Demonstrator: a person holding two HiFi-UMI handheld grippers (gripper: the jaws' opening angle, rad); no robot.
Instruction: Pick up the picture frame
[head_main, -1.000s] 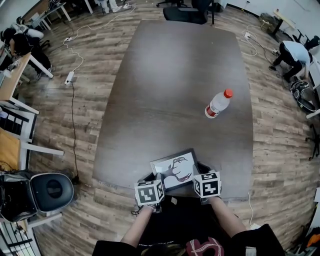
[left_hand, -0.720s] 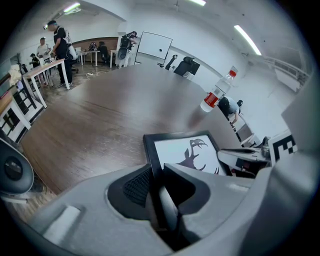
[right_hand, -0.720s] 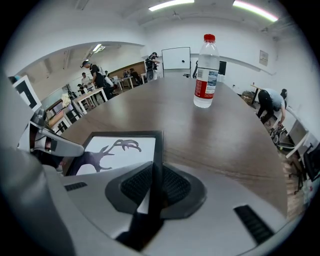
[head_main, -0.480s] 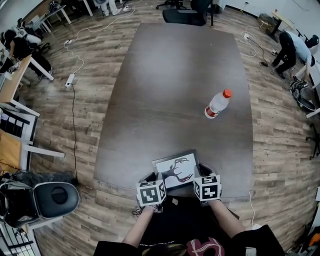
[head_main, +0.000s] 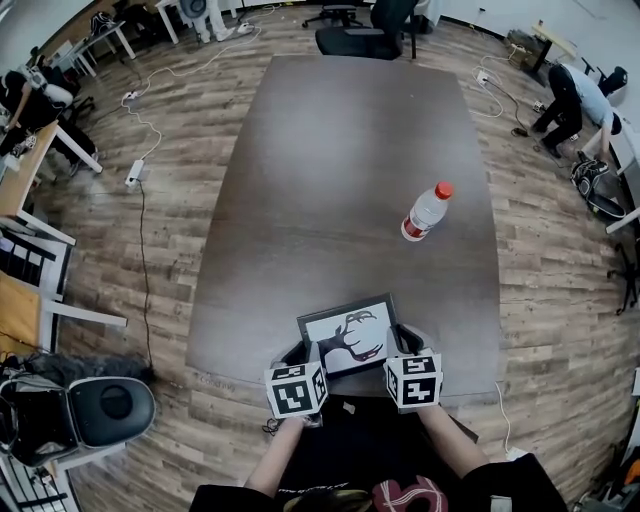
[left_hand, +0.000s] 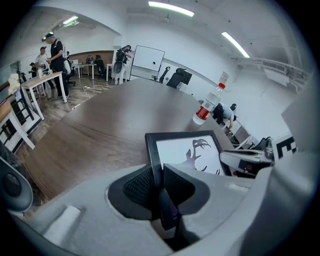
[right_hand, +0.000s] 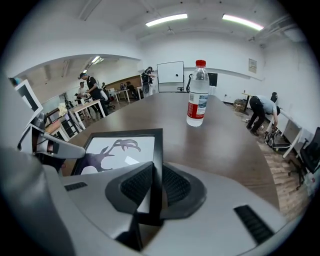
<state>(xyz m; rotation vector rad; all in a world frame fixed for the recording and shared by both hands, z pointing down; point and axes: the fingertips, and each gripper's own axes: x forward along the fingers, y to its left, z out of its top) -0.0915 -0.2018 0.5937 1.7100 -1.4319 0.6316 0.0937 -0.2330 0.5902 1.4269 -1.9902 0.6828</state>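
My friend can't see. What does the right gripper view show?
The right claw grips the edge of a black picture frame holding an antler drawing. Beyond it, a red-capped water bottle stands upright on a long dark table.

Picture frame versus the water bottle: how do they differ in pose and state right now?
The picture frame is held nearly flat at the near edge of the table; the bottle stands upright farther out. The left claw and right claw clamp the frame's side edges; nothing touches the bottle. The frame is black-rimmed, the bottle clear with a red cap. Both share one table.
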